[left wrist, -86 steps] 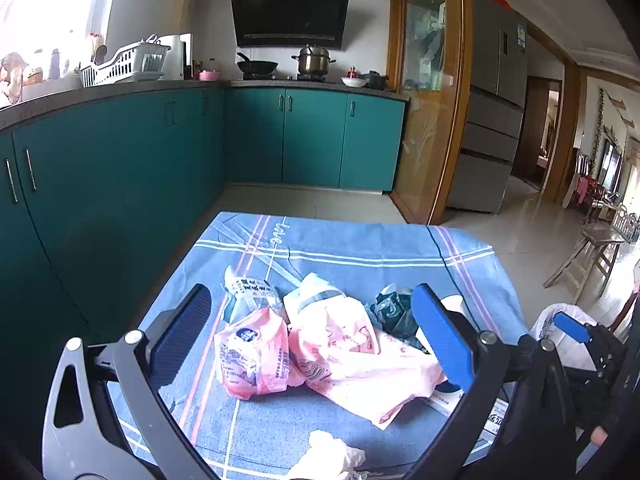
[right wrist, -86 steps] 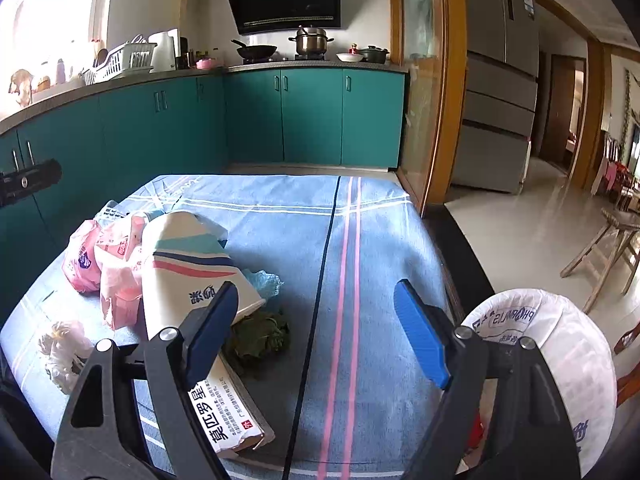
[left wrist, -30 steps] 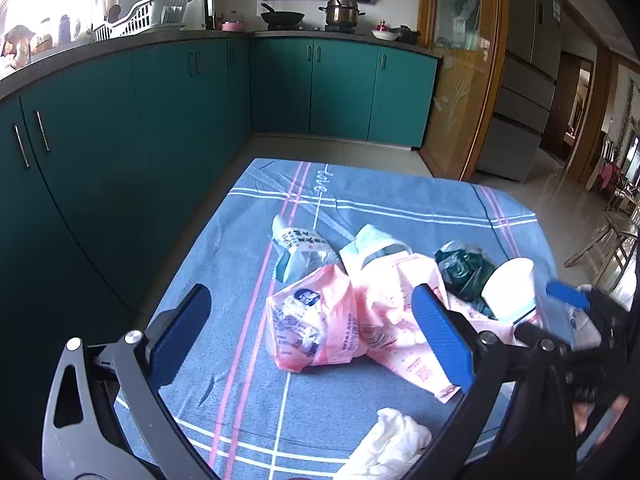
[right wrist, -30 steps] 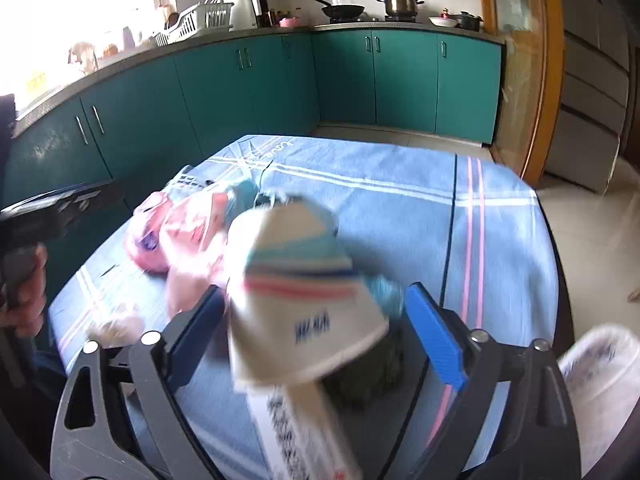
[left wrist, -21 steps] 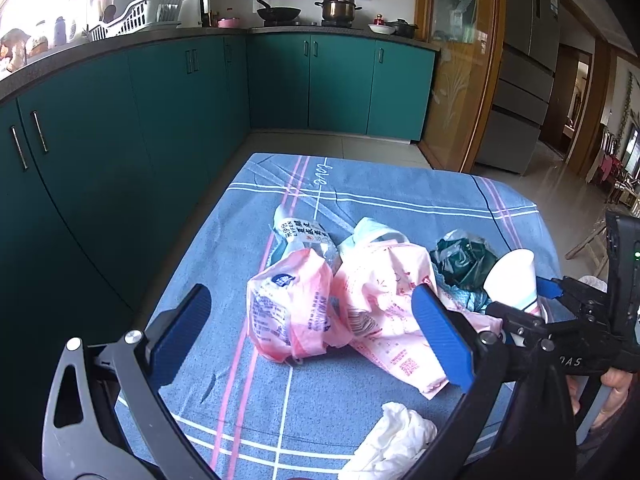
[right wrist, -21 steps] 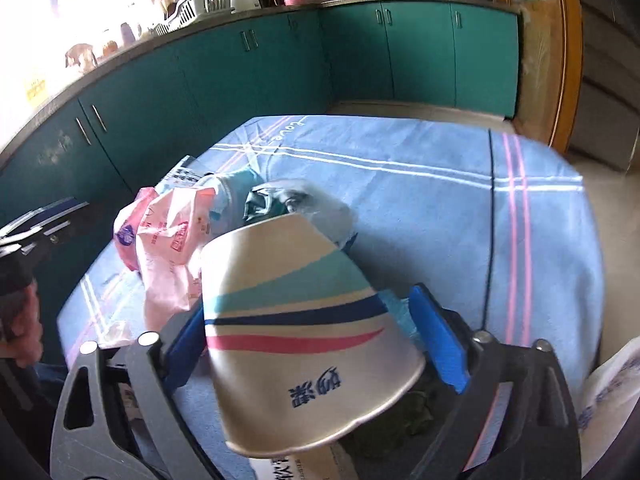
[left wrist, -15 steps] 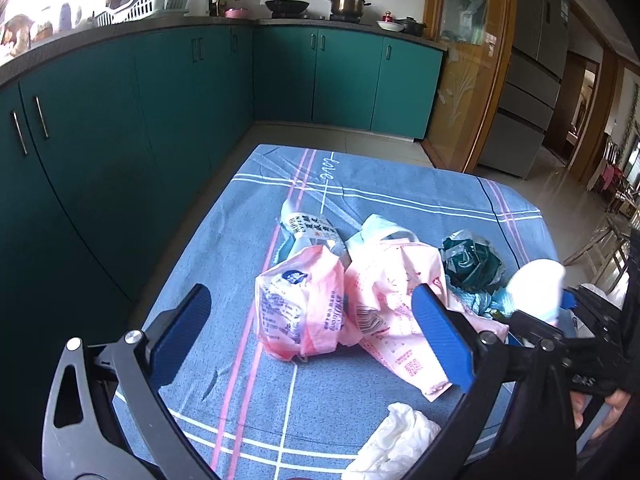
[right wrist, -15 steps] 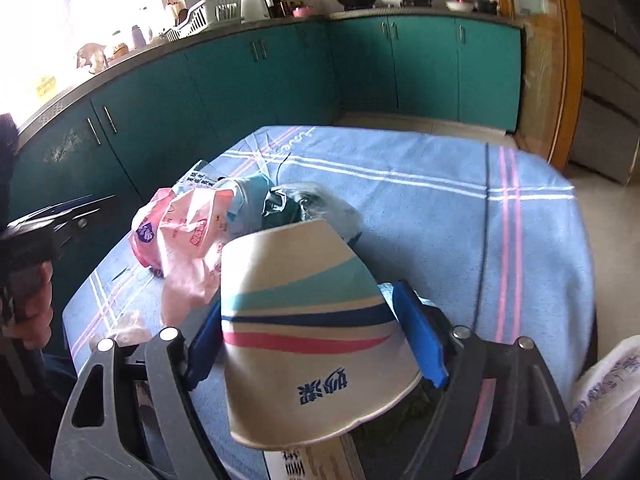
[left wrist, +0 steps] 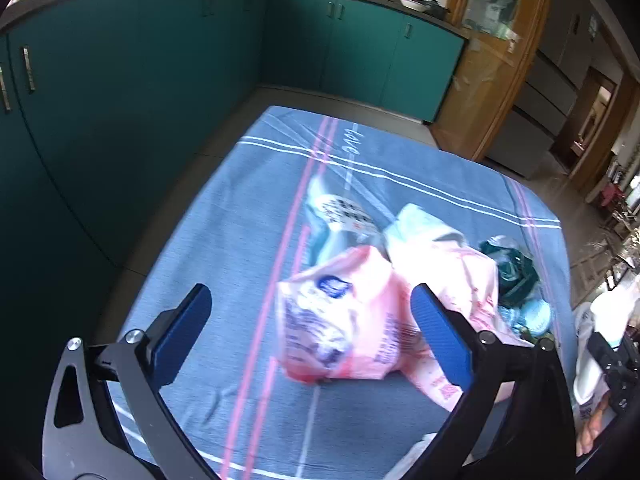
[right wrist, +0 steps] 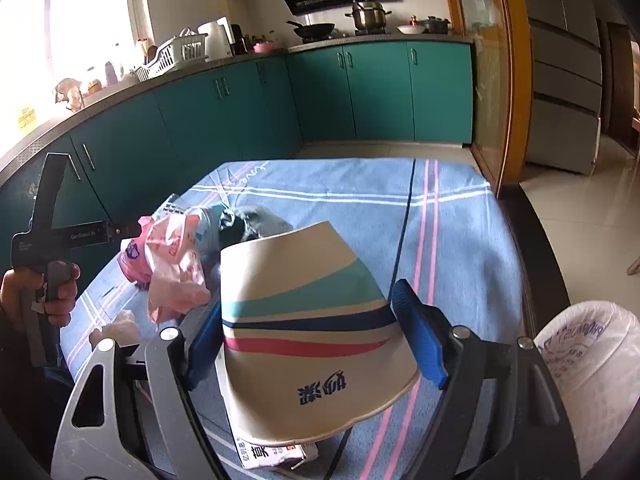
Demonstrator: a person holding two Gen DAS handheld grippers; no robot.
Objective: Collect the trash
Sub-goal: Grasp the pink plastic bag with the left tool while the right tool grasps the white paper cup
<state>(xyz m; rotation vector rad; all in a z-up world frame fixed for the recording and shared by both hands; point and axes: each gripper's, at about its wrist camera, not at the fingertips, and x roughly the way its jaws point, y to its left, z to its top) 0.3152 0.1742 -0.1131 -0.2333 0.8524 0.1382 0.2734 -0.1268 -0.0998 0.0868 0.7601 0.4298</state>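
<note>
In the lower middle of the right wrist view a paper bowl point(right wrist: 308, 332) sits clamped between the blue pads of the right gripper point(right wrist: 310, 336); it is cream with teal, navy and red bands and dark printed characters near its rim. It is tipped, its axis running up the frame, the narrow base toward the upper middle and the wide rim toward the camera at the bottom. It hangs above the blue striped cloth point(right wrist: 460, 240), over a printed carton point(right wrist: 276, 450). At the left edge a hand point(right wrist: 38, 292) grips the left gripper's handle. In the left wrist view the left gripper point(left wrist: 308, 334), angled downward, has its jaws wide but closing, the pink snack bag point(left wrist: 340, 316) between them, untouched.
</note>
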